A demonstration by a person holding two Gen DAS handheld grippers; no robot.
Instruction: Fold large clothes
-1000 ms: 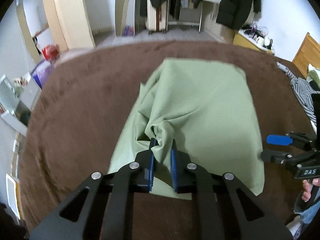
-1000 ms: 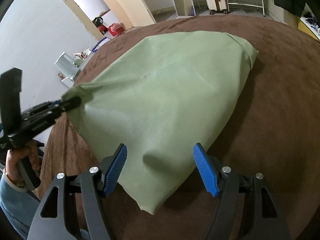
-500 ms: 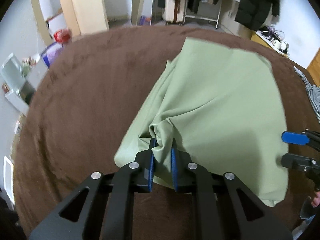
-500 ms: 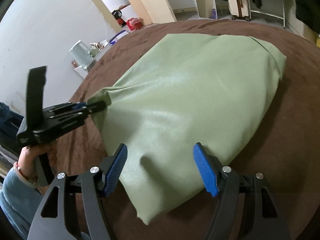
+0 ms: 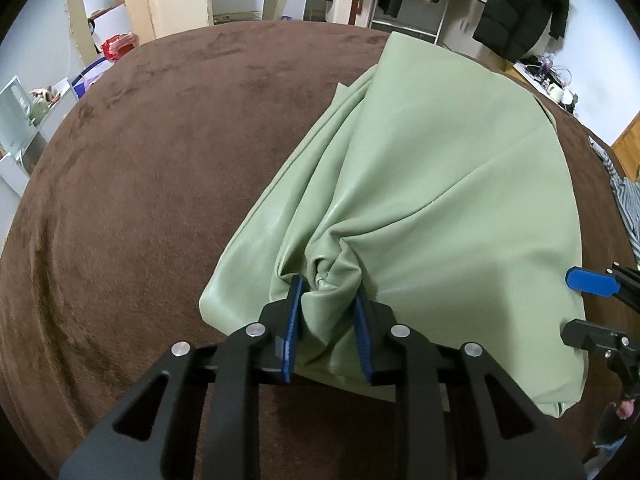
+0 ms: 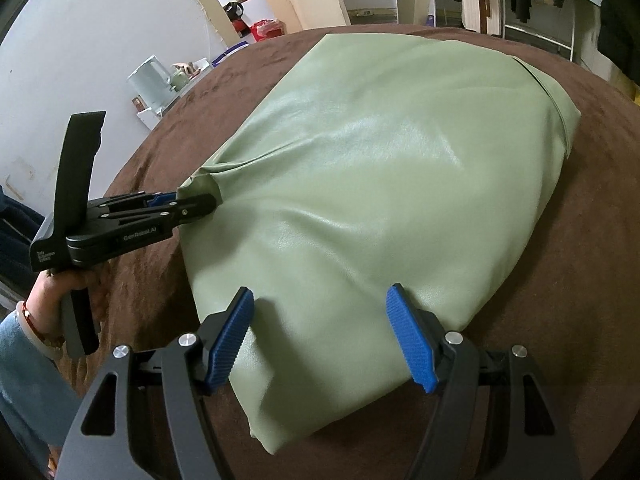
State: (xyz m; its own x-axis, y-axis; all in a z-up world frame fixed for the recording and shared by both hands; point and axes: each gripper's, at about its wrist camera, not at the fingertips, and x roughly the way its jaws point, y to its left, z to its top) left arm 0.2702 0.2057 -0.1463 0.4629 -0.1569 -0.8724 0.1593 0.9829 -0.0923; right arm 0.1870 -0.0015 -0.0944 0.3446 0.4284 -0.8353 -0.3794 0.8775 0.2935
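Observation:
A large pale green leather-like garment (image 5: 432, 184) lies folded on a brown bed cover (image 5: 152, 168). My left gripper (image 5: 326, 300) is shut on a bunched corner of the garment and lifts it a little; it also shows in the right wrist view (image 6: 200, 204). My right gripper (image 6: 320, 320) is open, its blue pads (image 6: 412, 344) straddling the garment's near edge (image 6: 360, 220) without gripping. It appears at the right edge of the left wrist view (image 5: 592, 304).
The brown bed cover (image 6: 560, 320) spreads around the garment. A striped cloth (image 5: 628, 204) lies at the far right. A white kettle (image 6: 150, 84) and shelf stand left of the bed. Coats (image 5: 520, 8) hang on a rack beyond the bed.
My left gripper has drawn the bunched corner leftward and nearer, pulling the garment taut into radiating creases. My right gripper stays open and has moved in closer over the near edge.

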